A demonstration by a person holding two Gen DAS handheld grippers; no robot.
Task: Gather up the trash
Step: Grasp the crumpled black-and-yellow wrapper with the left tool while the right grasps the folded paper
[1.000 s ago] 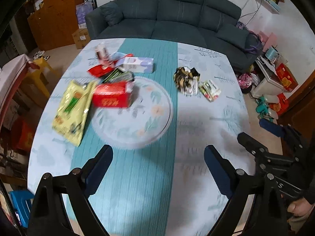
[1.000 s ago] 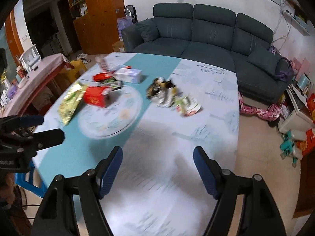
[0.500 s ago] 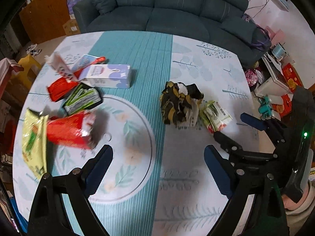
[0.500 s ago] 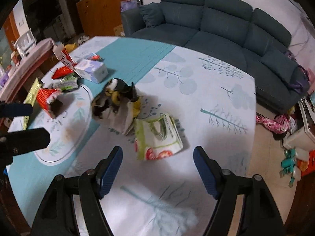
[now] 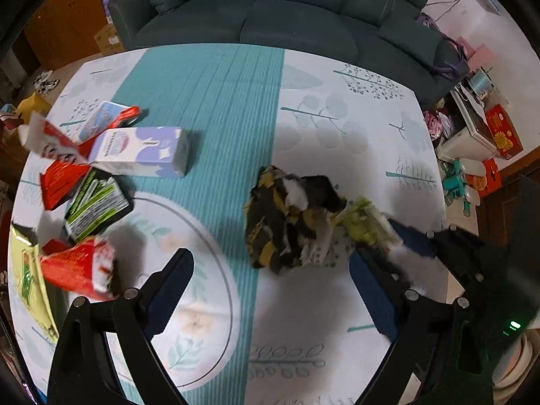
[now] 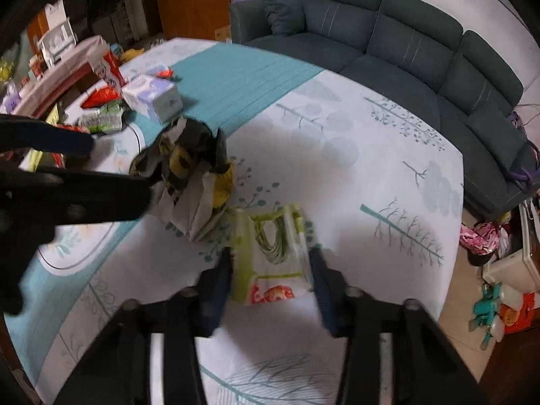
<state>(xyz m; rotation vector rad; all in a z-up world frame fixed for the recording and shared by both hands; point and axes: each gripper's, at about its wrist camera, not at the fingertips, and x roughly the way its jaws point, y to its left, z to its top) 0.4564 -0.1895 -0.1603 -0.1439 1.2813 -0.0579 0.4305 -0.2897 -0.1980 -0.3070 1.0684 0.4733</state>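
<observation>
A green and white snack wrapper (image 6: 270,246) lies on the patterned tablecloth (image 6: 371,175). My right gripper (image 6: 270,280) is closing on it: both blue pads touch the wrapper's sides, which curl upward. Just to its left sits a crumpled black and yellow wrapper (image 5: 287,216), also visible in the right wrist view (image 6: 189,165). My left gripper (image 5: 270,283) hangs open just short of that crumpled wrapper, nothing between its fingers. Its dark arm crosses the left of the right wrist view (image 6: 67,195). The right gripper's finger (image 5: 415,243) shows at the green wrapper (image 5: 364,222).
Several more packets lie at the table's left: a purple and white box (image 5: 141,152), a green and black packet (image 5: 94,202), a red packet (image 5: 81,270), a yellow bag (image 5: 27,280). A dark sofa (image 5: 287,10) stands beyond the table. Clutter covers the floor (image 6: 499,290) right.
Both grippers moved forward and down toward the two wrappers. The right jaws went from wide apart to narrowed around the green and white wrapper. The left jaws stayed wide.
</observation>
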